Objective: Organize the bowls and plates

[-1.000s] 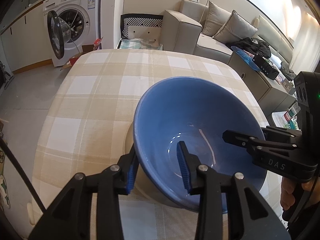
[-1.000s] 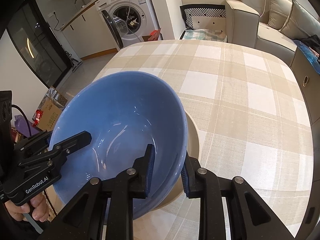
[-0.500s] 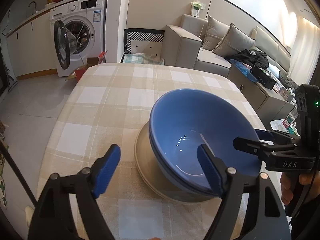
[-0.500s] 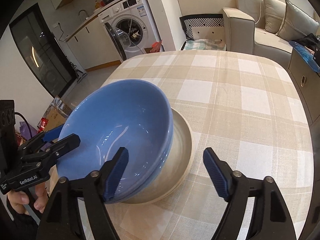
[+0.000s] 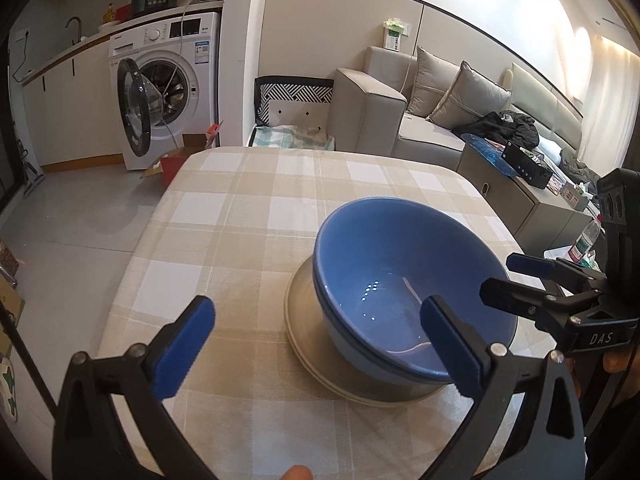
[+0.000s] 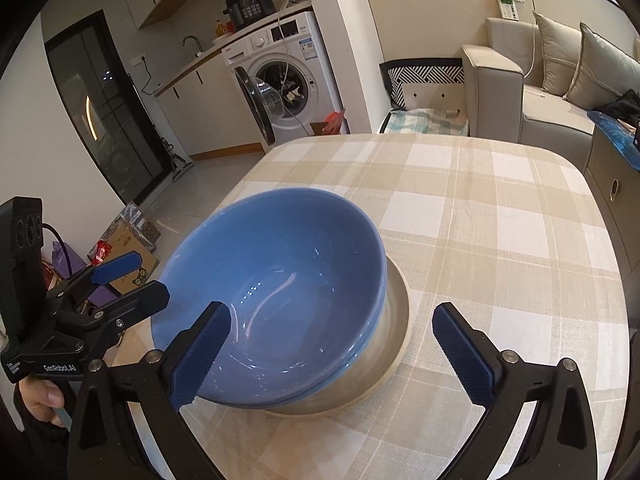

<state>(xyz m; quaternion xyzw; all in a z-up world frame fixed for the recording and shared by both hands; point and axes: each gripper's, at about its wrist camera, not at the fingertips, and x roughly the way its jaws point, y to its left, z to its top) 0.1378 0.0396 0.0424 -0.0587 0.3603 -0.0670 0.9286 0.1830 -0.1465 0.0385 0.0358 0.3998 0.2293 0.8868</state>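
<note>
Now my left gripper (image 5: 316,334) and right gripper (image 6: 332,340) have their jaws opening, released, grasping nothing; the blue bowls (image 5: 404,280) sit stacked on the beige plate (image 6: 400,332) near the desk's (image 5: 248,216) front edge.

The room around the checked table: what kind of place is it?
Most likely a small home, open-plan: a white front-loading washing machine under a kitchen counter, a beige fabric sofa with cushions, and a checked-cloth dining table.

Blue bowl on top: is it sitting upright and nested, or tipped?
Upright and nested. The top blue bowl sits level inside a second blue bowl, whose rim shows just below it, on the beige plate. It looks empty.
</note>
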